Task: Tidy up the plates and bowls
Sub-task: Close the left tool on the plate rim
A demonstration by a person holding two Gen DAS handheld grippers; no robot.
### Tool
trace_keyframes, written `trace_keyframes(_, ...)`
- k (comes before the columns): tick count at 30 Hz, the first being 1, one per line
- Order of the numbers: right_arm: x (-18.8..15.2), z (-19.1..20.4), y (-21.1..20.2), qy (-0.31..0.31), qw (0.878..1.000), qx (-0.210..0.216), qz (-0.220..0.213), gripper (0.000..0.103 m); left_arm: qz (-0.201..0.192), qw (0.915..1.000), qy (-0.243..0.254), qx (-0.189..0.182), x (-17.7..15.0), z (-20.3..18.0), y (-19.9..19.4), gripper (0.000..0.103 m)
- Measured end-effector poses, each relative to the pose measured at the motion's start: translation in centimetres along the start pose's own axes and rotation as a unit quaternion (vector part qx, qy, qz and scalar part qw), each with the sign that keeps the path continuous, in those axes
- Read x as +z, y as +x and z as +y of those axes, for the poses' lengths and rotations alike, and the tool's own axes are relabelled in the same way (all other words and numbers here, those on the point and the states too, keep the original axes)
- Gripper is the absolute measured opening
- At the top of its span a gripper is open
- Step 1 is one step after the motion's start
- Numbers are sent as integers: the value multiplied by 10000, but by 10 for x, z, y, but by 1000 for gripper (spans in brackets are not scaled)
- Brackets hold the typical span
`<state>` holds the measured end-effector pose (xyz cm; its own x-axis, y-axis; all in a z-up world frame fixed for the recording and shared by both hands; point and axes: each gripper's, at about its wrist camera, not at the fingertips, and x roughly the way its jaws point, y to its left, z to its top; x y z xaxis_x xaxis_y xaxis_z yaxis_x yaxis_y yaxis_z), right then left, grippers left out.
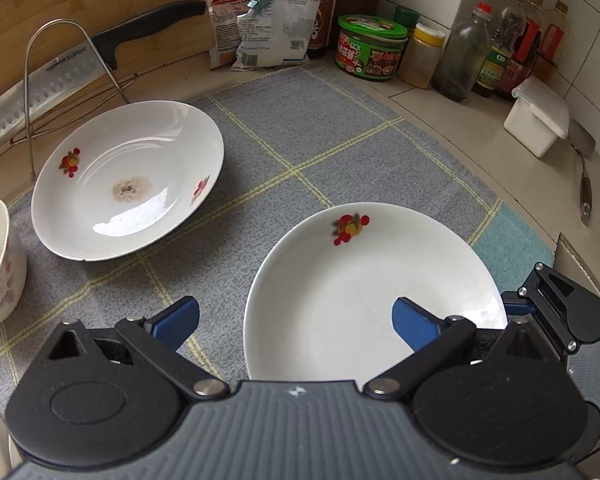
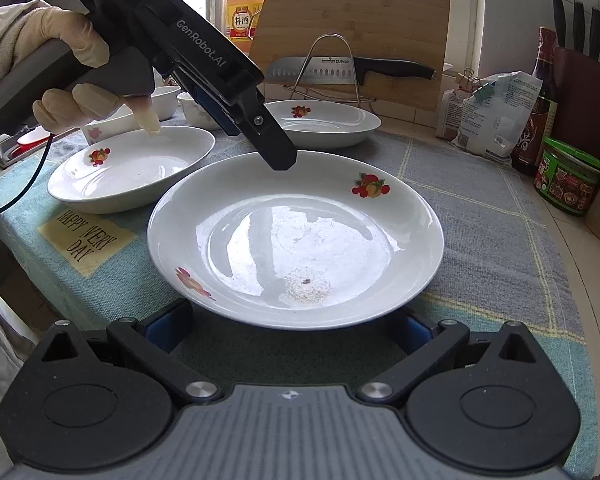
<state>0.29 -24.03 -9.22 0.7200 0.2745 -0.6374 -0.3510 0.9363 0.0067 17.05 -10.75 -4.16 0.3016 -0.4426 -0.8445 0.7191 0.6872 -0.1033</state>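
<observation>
two tools (image 1: 296, 320) (image 2: 288, 328) gape; "supor" knife (image 2: 340, 70), "happy very day" mat (image 2: 85, 240).

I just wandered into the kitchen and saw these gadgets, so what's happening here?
A person in gloves holds a hand-held gripper in each hand over white plates on a grey mat. The left hand-held gripper is open beside one plate, and the right hand-held gripper is open at the near rim of another plate. Nothing is gripped yet.

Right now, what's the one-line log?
left gripper: open, over plate | right gripper: open, at its rim | held: nothing
</observation>
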Motion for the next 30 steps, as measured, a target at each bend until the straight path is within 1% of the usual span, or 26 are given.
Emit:
trace_keyframes(7, 0, 3, 0, 106, 9998, -142, -22, 103, 421, 9975, 166, -539, 12, 7, 26, 99)
trace_keyframes(9, -1, 4, 0, 136, 9997, -182, -47, 103, 531, 9960, 180, -693, 14, 10, 32, 96)
trace_keyframes(11, -1, 5, -1, 172, 9995, -241, -72, 103, 641, 9939, 213, -869, 16, 13, 35, 90)
trace_keyframes(15, -1, 7, 0, 245, 9991, -336, -74, 103, 777, 9902, 306, -1121, 19, 16, 37, 89)
trace_keyframes(19, 3, 5, 1, 206, 9994, -283, 48, 103, 894, 9877, 401, -1220, 23, 15, 38, 88)
trace_keyframes(23, 9, 0, 5, 78, 9997, -111, 179, 103, 947, 9865, 442, -1261, 25, 15, 42, 88)
trace_keyframes(24, 9, -1, 6, 52, 9998, -73, 180, 103, 970, 9866, 438, -1241, 26, 14, 42, 87)
trace_keyframes(26, 9, -2, 6, 9, 9999, -25, 163, 103, 1010, 9863, 414, -1235, 27, 14, 41, 81)
trace_keyframes(30, 9, -6, 6, -59, 9998, 81, 143, 103, 1055, 9860, 415, -1226, 28, 12, 43, 79)
